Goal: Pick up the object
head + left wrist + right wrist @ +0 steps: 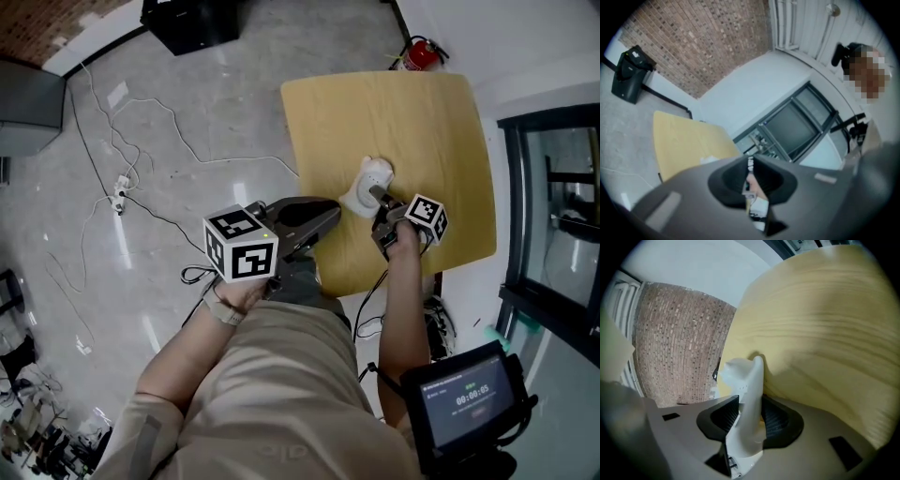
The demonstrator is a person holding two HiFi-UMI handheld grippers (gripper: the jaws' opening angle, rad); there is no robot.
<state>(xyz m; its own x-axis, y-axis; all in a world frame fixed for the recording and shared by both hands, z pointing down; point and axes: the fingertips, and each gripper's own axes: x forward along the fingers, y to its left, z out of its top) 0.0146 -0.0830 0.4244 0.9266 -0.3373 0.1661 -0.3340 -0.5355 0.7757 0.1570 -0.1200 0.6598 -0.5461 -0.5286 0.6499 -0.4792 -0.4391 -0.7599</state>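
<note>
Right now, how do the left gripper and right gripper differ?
The right gripper has its jaws clamped on the white object; the left gripper has its jaws together on nothing. The right gripper is over the wooden table; the left gripper is by its edge. Both carry a marker cube.

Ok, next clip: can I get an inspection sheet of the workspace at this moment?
Surface: yellow wooden table, bare apart from the job's thing.
Job's thing: white object, on the table, gripped.
Clutter: nothing seen.
Grippers: right gripper shut on the white object; left gripper shut, empty, held off the table's edge.
Cables: loose cables and a power strip on the floor.
Surroundings: fire extinguisher, black box, timer screen, brick wall.
</note>
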